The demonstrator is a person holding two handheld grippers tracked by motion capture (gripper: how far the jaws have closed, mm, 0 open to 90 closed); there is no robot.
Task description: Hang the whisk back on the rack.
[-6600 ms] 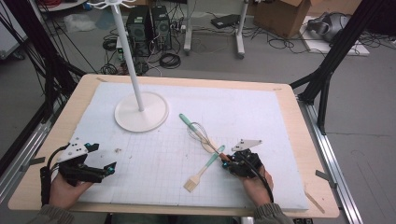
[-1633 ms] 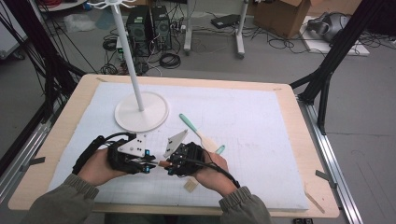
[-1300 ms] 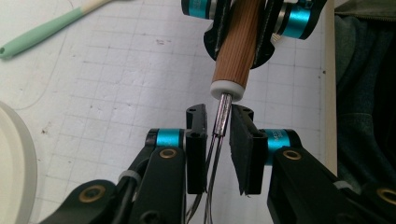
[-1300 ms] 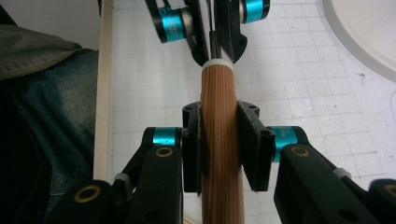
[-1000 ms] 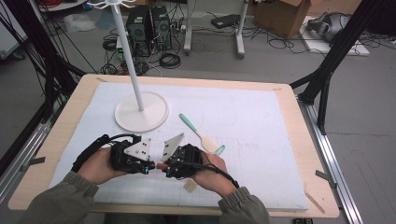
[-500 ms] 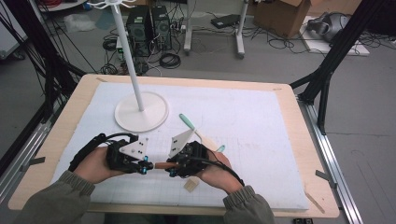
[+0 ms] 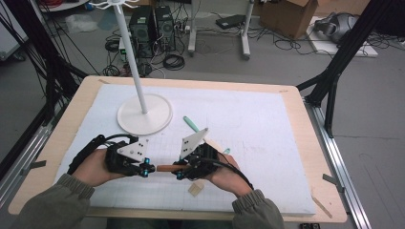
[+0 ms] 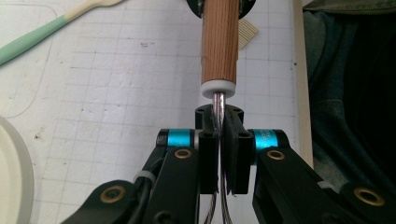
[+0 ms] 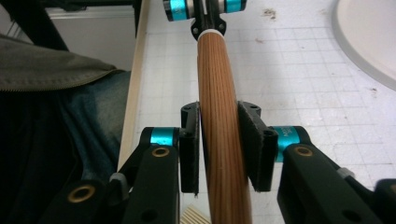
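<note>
Both claws meet low on the desk [image 7: 286,119], near its 6 o'clock edge, with a whisk [image 7: 165,168] bridging them in the air.

Right claw [image 9: 219,144]: closed on the wooden handle [image 9: 219,116], pads flat against its sides. Left claw [image 8: 219,154]: closed on the steel wires [image 8: 217,105] just past the white collar [image 8: 218,88]. So the whisk is held at both ends, clear of the mat.

Long axis: runs roughly 9 to 3 in the high view, handle toward 3, wires toward 9. From the right claw the wire end lies straight ahead at 12 along its jaws; from the left claw the handle likewise runs off at 12. The two claws face each other along one line. Any hand-over, I judge, turns on that line staying straight, one claw letting go while the other keeps its hold.

High view gives the layout: white stand [image 7: 144,114] at 11 o'clock from the hands, a green-handled tool [image 7: 191,124] just beyond at 12, a small brush head [image 7: 195,189] at 6, under the right wrist. Grips are hidden there by the grey plates.

The gripper views give the grips themselves. The left gripper view alone shows the thinness of what it holds, wire, not wood.
</note>
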